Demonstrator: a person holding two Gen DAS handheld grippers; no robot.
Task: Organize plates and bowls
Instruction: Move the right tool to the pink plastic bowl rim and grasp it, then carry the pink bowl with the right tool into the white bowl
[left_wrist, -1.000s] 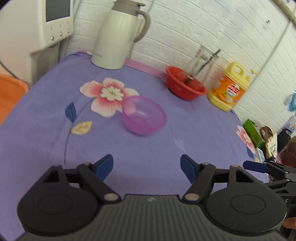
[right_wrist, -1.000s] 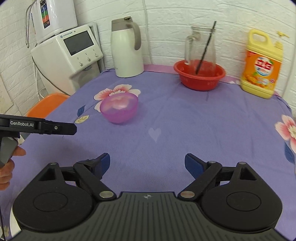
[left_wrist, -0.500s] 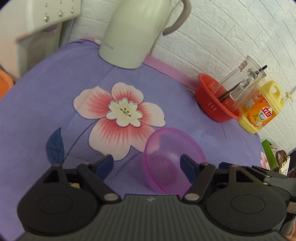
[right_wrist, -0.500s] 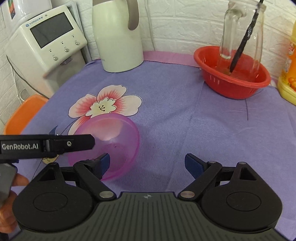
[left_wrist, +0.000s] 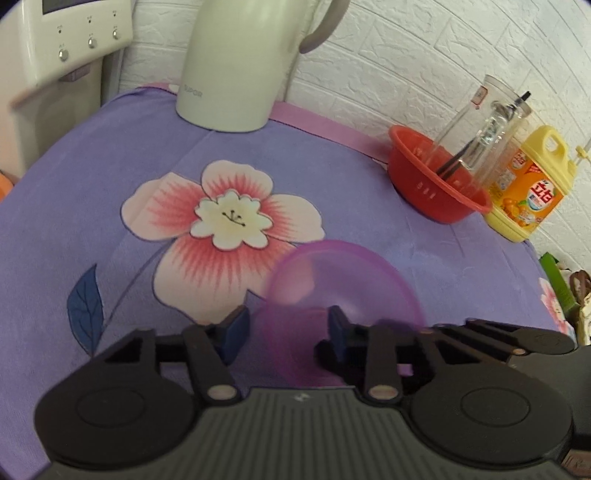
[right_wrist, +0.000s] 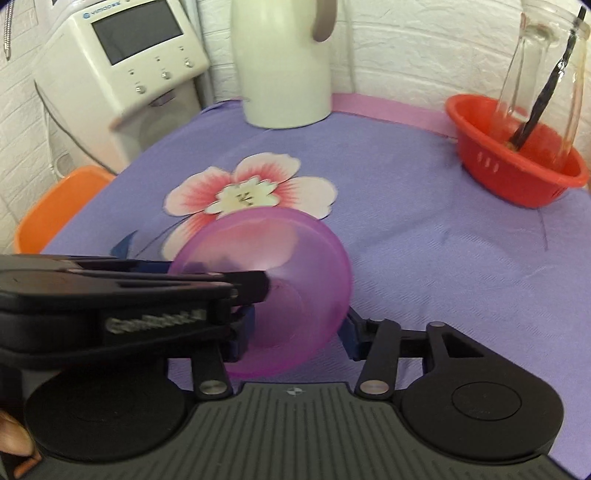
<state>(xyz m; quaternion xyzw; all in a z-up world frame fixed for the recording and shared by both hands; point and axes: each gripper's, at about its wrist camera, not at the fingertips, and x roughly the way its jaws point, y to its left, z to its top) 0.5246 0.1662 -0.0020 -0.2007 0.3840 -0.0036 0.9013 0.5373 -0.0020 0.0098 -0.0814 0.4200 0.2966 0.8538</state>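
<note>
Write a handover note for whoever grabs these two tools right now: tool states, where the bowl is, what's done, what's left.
Left tool: jaws have just closed and are clamped on the wall of the purple bowl, with one finger inside it.
Right tool: jaws have just closed and appear to grip the same bowl across its outside.
Bowl: tipped on its side on the purple tablecloth, next to the flower print.
Done: bowl grasped by both tools.
Left: lift it and place it. No plates are in view.
</note>
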